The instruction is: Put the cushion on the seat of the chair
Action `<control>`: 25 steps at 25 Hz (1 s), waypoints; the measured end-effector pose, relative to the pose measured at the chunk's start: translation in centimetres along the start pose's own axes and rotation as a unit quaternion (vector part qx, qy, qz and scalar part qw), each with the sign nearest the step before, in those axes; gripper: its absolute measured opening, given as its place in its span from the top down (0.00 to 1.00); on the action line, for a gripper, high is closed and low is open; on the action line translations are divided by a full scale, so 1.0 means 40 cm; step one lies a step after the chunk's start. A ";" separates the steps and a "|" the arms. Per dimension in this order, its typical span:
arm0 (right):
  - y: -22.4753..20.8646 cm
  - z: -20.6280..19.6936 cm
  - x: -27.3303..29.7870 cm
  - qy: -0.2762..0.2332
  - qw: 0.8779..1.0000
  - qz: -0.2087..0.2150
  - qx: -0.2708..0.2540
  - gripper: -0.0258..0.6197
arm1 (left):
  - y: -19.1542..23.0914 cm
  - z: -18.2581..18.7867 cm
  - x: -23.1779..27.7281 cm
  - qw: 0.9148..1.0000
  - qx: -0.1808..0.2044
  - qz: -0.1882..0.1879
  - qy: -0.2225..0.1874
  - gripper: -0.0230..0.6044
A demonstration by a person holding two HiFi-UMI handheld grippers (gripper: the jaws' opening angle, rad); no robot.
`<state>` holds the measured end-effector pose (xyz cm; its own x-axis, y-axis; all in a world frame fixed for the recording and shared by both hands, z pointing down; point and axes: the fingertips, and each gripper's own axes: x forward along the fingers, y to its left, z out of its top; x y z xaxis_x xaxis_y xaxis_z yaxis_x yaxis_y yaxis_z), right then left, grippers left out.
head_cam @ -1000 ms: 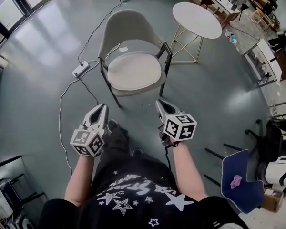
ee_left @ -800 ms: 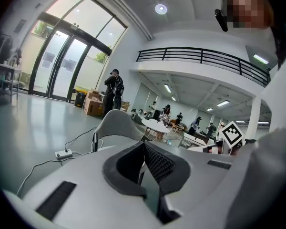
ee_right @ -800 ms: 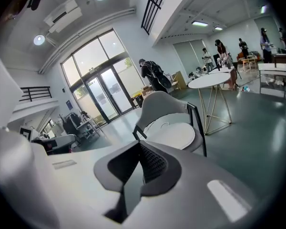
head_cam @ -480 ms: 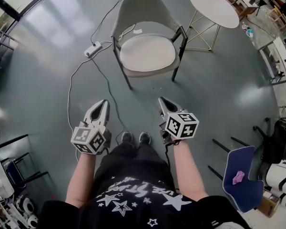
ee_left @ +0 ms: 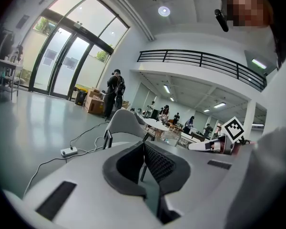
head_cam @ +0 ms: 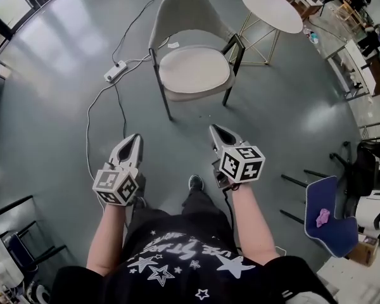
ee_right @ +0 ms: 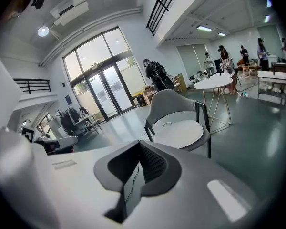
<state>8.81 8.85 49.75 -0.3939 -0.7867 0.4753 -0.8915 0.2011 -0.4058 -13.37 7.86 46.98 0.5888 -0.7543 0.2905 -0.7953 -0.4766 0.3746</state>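
A grey shell chair (head_cam: 189,18) stands on the floor ahead of me, and a pale round cushion (head_cam: 195,69) lies flat on its seat. My left gripper (head_cam: 137,138) and right gripper (head_cam: 213,130) hang side by side in front of my body, well short of the chair, both shut with nothing between the jaws. The right gripper view shows the chair (ee_right: 174,103) and the cushion (ee_right: 179,133) ahead beyond its own tips (ee_right: 139,147). In the left gripper view the chair (ee_left: 125,124) shows past that gripper's tips (ee_left: 144,146).
A white power strip (head_cam: 114,71) with a cable trails across the floor left of the chair. A round white table (head_cam: 272,9) on thin legs stands to the chair's right. A blue chair (head_cam: 330,218) holding a pink thing is at the right. People stand farther off in the hall.
Both grippers and I have drawn back from the chair, which now sits farther from the tips. The cushion has stayed on the seat and both grippers have stayed shut.
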 end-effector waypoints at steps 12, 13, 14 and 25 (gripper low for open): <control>0.356 -0.054 -0.022 -0.056 0.996 -0.067 -0.023 0.96 | 0.139 0.060 -0.216 0.995 0.030 -0.099 -0.013 0.95; 0.377 -0.056 -0.030 -0.062 0.995 -0.071 -0.023 0.96 | 0.140 0.066 -0.232 0.994 0.031 -0.106 -0.017 0.95; 0.397 -0.061 -0.040 -0.067 0.995 -0.075 -0.023 0.96 | 0.139 0.071 -0.249 0.993 0.033 -0.115 -0.020 0.95; 0.562 -0.168 -0.127 -0.091 0.989 -0.113 -0.015 0.96 | 0.111 0.101 -0.411 0.978 0.070 -0.193 -0.035 0.95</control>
<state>-10.72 21.29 43.44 -0.1398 -0.9048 0.4023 -0.9596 0.0236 -0.2804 -27.17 16.34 40.30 0.8420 -0.5321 0.0882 -0.5300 -0.7859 0.3184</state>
